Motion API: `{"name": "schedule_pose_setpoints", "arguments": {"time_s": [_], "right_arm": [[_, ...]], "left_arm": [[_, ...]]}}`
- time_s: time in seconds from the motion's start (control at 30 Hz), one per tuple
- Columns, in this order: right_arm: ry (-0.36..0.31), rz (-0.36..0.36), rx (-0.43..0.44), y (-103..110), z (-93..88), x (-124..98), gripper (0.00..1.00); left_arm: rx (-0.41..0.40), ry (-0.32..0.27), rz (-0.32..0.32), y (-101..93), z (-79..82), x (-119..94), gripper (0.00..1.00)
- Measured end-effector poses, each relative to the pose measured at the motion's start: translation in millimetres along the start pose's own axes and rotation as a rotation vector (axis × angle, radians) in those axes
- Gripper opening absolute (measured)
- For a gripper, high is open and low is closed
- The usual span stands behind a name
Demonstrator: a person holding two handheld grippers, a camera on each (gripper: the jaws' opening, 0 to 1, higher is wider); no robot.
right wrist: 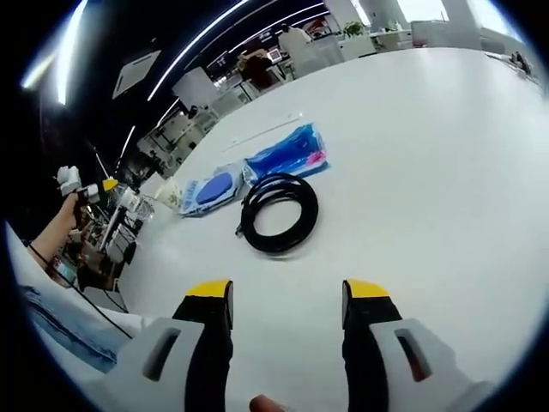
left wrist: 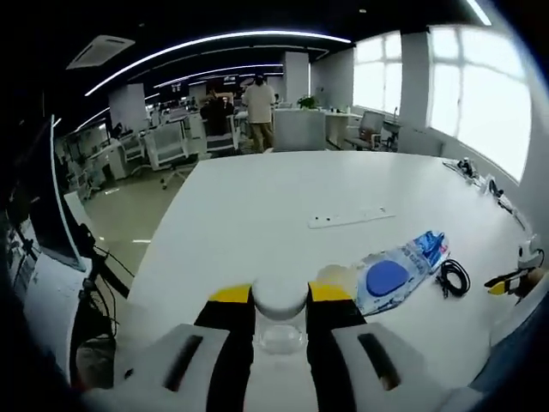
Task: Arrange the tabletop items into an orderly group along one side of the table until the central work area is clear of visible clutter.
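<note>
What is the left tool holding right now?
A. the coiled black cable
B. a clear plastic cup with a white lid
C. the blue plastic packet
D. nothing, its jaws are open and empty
B. In the left gripper view the left tool has its yellow-tipped jaws closed around the clear plastic cup with a white lid, while the coiled black cable and the blue plastic packet lie loose on the white table.

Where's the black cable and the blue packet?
black cable (right wrist: 279, 213), right gripper view, on the coil's top loop.
blue packet (right wrist: 287, 154), right gripper view, on its middle.
</note>
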State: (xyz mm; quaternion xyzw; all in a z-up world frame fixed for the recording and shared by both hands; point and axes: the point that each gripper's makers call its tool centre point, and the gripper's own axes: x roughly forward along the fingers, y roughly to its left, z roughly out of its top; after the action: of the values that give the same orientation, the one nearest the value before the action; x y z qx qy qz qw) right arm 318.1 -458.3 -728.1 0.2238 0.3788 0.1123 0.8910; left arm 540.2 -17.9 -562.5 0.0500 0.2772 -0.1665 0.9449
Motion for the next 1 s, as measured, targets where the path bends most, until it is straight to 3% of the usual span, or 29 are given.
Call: {"name": "schedule_pose_setpoints", "arguments": {"time_s": [0.13,0.47,1.0], "right_arm": [[-0.004,-0.008,0.007,-2.8,0.2,-0.7,0.5],[-0.008,-0.033,0.025,-9.3,-0.2,-3.7,0.5],[0.026,-0.03,0.023,-9.9,-3.9,3.4,0.49]], "left_arm": [[0.017,0.007,-0.009,-3.6,11.5,13.8,0.2],[0.003,0.035,-0.024,-7.1,16.9,40.4,0.2],[-0.018,0.109,-0.015,-7.1,-4.1,75.8,0.2]]}}
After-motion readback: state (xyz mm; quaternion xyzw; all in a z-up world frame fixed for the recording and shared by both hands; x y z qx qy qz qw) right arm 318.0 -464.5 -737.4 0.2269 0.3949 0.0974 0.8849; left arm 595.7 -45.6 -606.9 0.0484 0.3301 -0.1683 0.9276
